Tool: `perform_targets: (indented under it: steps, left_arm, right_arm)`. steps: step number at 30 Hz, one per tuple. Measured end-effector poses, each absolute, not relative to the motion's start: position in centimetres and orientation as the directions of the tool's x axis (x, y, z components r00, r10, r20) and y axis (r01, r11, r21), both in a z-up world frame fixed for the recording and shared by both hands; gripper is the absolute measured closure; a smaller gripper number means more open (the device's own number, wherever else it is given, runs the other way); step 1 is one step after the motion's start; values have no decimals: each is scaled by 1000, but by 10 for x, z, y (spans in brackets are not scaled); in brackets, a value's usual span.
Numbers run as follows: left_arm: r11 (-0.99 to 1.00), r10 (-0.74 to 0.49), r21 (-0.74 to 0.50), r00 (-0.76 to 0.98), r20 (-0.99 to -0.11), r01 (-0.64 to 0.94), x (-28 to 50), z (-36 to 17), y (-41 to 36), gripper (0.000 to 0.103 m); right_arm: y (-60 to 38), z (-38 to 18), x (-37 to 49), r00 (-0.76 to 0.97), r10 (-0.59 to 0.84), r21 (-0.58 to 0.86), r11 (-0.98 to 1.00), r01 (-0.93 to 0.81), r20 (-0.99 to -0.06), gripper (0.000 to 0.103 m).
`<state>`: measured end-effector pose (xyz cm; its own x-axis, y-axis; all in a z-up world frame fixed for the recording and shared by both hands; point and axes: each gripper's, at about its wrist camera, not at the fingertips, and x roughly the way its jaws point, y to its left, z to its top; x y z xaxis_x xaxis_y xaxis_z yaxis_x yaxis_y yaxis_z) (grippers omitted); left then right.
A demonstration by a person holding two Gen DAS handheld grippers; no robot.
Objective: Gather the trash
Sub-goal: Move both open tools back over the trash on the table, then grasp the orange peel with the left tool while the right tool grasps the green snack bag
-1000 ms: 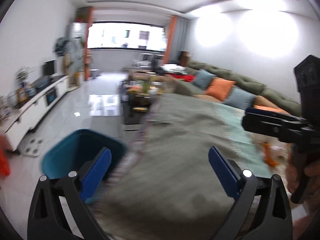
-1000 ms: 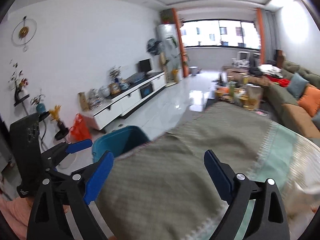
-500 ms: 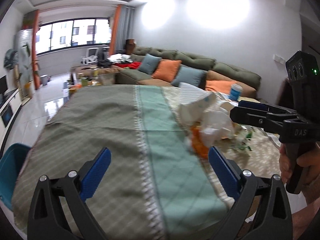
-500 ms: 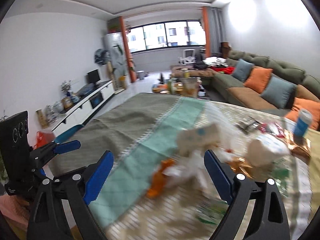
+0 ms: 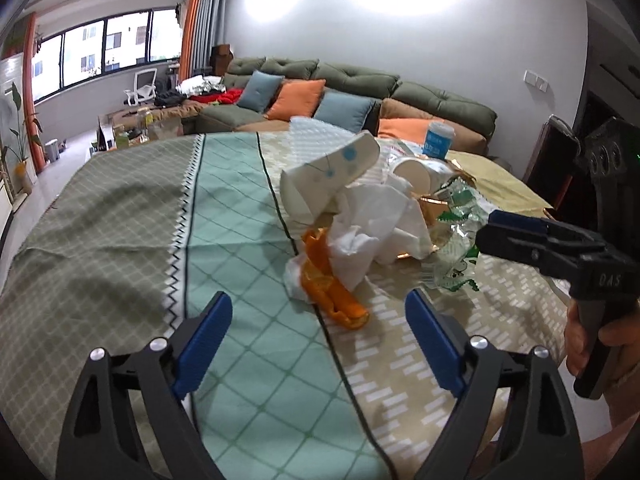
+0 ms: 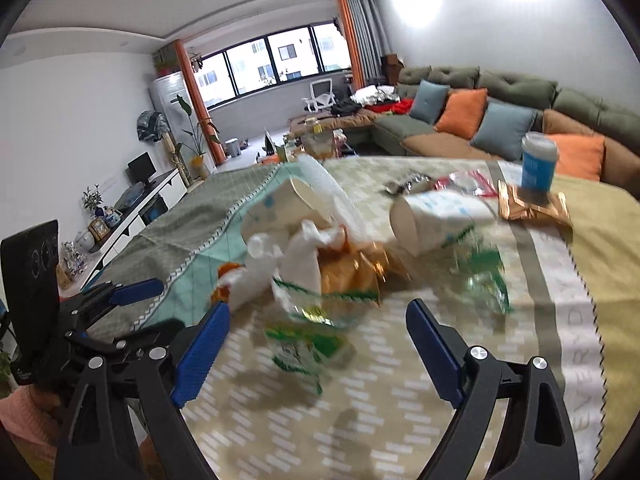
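Note:
A heap of trash lies on the cloth-covered table [image 5: 224, 208]: orange peel [image 5: 328, 284], crumpled white tissue [image 5: 376, 224], a tipped paper cup [image 5: 328, 176], a second tipped cup [image 6: 432, 216], green-and-clear wrappers [image 6: 308, 340] and gold foil [image 6: 528, 206]. My left gripper [image 5: 318, 332] is open and empty, just short of the peel. My right gripper [image 6: 318, 344] is open and empty, over the green wrapper; it also shows at the right of the left wrist view [image 5: 540, 240].
A blue-and-white cup [image 6: 538, 164] stands upright at the table's far right. A green sofa with orange and blue cushions [image 5: 344, 96] runs behind the table. A low cluttered table [image 6: 320, 128] and a TV cabinet [image 6: 140, 204] stand farther off.
Both grippers swung right, from the teal bin and the bare end of the table to the trash heap, which now fills both views. Both stayed open.

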<state>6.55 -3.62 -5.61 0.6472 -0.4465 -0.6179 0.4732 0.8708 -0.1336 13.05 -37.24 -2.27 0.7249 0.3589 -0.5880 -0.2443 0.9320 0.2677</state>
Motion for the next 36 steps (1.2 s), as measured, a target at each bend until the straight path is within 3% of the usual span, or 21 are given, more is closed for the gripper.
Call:
perform_targets:
  steps: [6,10,15,19,24,36]
  left_arm:
    - [869,-449,-160,610,-653,468,76,-68,-46,26]
    - [870,-448,-175,590,-672,461,84,-74,-48,39]
    - [867,-456,-192,578,-677,459,88,-76,-48,58]
    - [857,-477,-219,560,-678,466,88,-77,-47,80]
    - [854,-487,-234,557,-673,464,85,-76,-44,83]
    - [852,-500,-238,588,-636,466,64,-61,-20,85]
  right_arm:
    - [-377,-37,130,692,403,327,912,-247,-599,26]
    - [-376,-41,131,681,420,348,903,-251,-599,33]
    - [-376,-43,131,678,436,370,894,-252,-592,47]
    - [-375,-43,130,675,441,370,892,-258,-592,55]
    - [-376,-41,127,676,445,375,890,-260,-587,62]
    - [-371,-22,116,692,471,359,879,-315,-548,64]
